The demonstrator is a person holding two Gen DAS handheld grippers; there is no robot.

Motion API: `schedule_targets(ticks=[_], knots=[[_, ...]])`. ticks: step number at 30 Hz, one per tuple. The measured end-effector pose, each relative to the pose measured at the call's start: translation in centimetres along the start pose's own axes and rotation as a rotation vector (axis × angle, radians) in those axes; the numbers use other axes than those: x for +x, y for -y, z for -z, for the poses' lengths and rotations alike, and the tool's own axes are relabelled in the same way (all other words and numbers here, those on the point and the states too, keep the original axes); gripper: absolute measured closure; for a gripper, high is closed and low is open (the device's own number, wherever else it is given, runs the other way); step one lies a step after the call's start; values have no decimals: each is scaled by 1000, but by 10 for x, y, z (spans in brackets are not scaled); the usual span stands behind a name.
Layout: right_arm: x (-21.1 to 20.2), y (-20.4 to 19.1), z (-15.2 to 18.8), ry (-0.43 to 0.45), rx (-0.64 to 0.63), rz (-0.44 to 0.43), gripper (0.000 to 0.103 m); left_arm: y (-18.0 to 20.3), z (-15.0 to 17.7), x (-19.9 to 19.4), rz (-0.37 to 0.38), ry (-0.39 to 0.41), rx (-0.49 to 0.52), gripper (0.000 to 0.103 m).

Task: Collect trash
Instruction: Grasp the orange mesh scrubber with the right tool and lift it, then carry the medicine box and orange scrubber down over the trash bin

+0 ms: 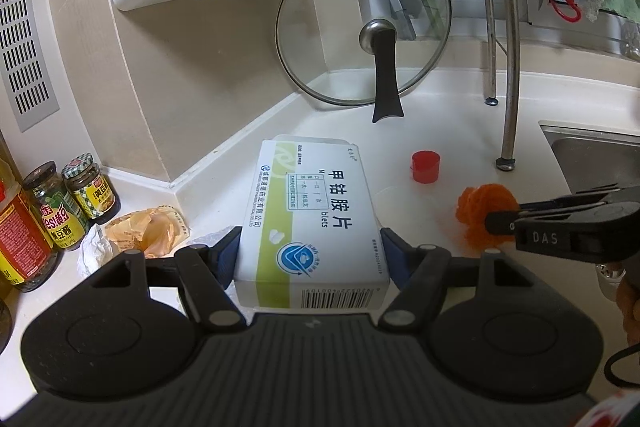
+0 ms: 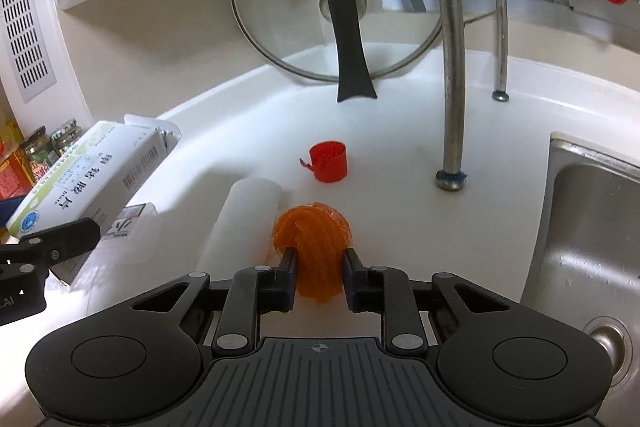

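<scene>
**Box in one gripper, orange netting in the other**

The left gripper [image 1: 308, 253] is clamped on a white-and-green medicine box [image 1: 308, 223], held at frame centre above the white bench [image 1: 440, 131]. The right gripper [image 2: 319, 273] pinches a crumpled orange mesh ball [image 2: 314, 239] low in its view. A red cap [image 2: 329, 161] lies beyond, with a glass lid [image 2: 280, 7] propped upright behind it.

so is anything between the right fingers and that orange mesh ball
Nothing visible. The right gripper has its fingers pressed on both sides of the crumpled orange mesh ball, with no other item between them.
</scene>
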State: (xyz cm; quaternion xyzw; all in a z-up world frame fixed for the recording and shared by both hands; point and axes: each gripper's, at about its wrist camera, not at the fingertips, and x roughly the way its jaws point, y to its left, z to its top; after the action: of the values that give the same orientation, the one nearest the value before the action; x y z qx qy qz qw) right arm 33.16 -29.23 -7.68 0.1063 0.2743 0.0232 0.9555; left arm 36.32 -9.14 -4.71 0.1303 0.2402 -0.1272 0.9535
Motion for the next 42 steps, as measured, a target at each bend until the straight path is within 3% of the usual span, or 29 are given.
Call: schedule_targets(ticks=[13, 23, 33, 42], knots=[[-45, 3, -10, 91, 15, -31, 80, 12, -8, -36, 29, 63, -4, 34], [-99, -3, -1, 104, 2, -116, 80, 13, 1, -90, 84, 73, -53, 34], [-150, -23, 33, 51, -27, -246, 80, 15, 34, -160, 107, 35, -65, 34], [-170, -50, 73, -51, -84, -333, 80, 15, 82, -201, 83, -54, -127, 34]])
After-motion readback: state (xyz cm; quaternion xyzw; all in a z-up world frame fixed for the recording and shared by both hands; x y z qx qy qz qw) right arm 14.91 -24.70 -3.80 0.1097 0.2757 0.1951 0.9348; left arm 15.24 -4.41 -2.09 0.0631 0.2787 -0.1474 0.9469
